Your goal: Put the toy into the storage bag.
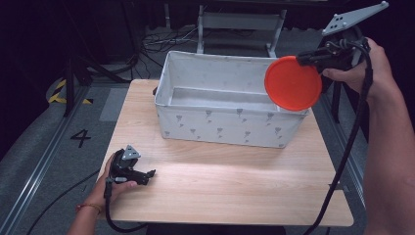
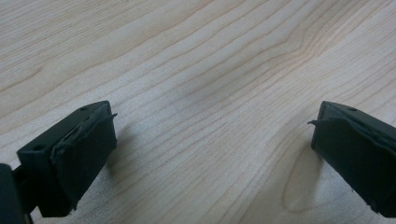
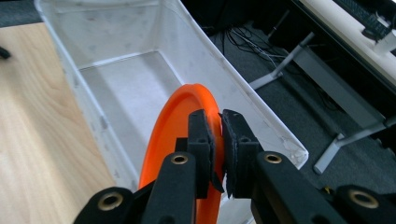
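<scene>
Above the white bin [image 1: 220, 120], the right gripper [image 1: 306, 58] pinches the orange plate's [image 1: 292, 84] rim, plate hanging edge-on.

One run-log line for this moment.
right gripper: shut on orange plate, above bin right end | left gripper: open, resting on table

Both grippers were matte black. The right gripper [image 3: 218, 140] had brass-ringed pivot holes behind its blocky jaws, a grey perforated triangular plate above them and a thick black cable trailing behind. The left gripper [image 1: 147, 175] bore a smaller grey plate; an orange bracelet [image 1: 89, 207] circled the wrist behind it.
</scene>
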The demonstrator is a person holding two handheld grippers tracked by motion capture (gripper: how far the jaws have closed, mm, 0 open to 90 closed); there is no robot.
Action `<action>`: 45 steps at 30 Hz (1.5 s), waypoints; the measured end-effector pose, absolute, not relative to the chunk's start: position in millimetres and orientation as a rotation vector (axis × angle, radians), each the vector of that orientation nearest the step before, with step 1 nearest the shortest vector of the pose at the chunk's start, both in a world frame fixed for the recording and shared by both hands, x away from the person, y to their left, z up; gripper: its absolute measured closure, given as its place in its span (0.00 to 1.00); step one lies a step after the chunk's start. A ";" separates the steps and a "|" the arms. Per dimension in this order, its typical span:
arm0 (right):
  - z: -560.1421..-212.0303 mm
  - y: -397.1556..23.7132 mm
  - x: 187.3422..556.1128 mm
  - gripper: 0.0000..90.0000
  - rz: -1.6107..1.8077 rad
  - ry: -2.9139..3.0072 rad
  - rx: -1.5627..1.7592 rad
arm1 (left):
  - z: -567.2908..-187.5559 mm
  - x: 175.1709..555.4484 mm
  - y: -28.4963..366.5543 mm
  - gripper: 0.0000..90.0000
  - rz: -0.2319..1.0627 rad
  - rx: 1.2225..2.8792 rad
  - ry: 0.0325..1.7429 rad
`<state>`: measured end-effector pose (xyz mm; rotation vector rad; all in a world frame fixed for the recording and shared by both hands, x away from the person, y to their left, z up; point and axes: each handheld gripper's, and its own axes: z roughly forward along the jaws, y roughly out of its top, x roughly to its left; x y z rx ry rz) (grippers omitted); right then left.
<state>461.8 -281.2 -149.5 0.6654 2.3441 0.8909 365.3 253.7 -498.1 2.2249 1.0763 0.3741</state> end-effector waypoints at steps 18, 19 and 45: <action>-188.3 -279.6 505.7 0.92 0.941 2.346 0.701 | -498.1 365.2 253.7 0.00 0.375 2.226 1.076; -190.0 -279.5 506.3 0.91 0.946 2.340 0.700 | -498.1 365.3 253.7 0.00 0.375 2.226 1.076; -248.5 -273.5 512.4 0.91 0.846 2.532 0.531 | -498.1 365.7 253.9 0.00 0.373 2.228 1.073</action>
